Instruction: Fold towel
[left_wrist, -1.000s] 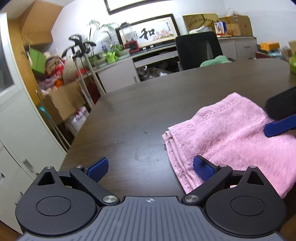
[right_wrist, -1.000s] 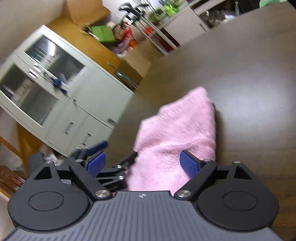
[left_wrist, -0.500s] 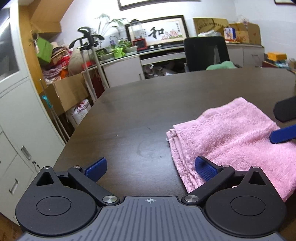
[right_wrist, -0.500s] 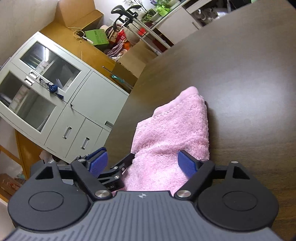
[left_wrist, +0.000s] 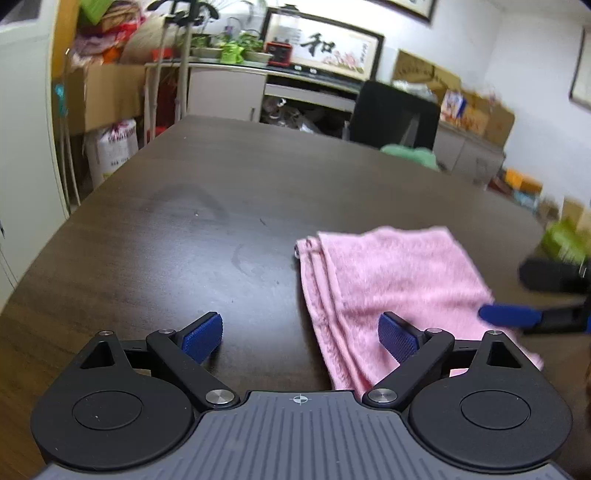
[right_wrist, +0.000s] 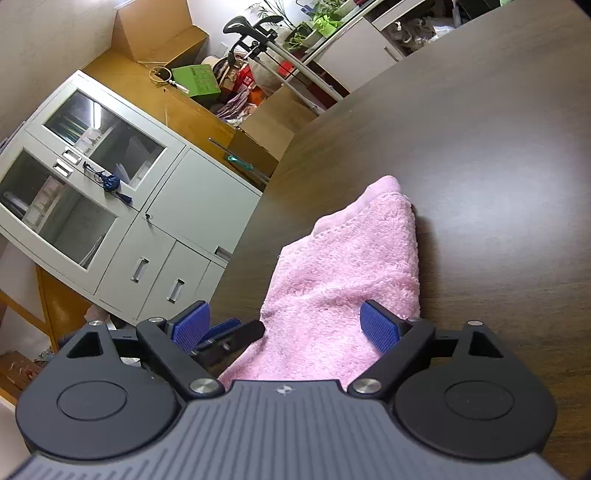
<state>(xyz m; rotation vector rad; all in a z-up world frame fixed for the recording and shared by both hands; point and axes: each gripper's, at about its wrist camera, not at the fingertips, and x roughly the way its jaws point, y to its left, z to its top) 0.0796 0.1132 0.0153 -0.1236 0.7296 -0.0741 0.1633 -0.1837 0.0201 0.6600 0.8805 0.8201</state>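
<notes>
A pink towel (left_wrist: 391, 284) lies folded in layers on the dark wooden table (left_wrist: 221, 192); its stacked edges face left. My left gripper (left_wrist: 301, 334) is open and empty at the towel's near left edge, its right pad over the cloth. My right gripper (right_wrist: 286, 326) is open and empty, low over the towel (right_wrist: 347, 273). One of its blue fingers (left_wrist: 509, 315) shows at the right in the left wrist view. The left gripper's finger (right_wrist: 229, 338) shows beside the towel in the right wrist view.
A black chair (left_wrist: 395, 114) stands at the table's far side with a green cloth (left_wrist: 410, 153) near it. Grey cabinets (right_wrist: 122, 206) stand beyond the table's left edge. Boxes, plants and a stand fill the back of the room.
Both grippers have drawn back a little from the towel and the left view has turned rightward. The towel lies still and folded.
</notes>
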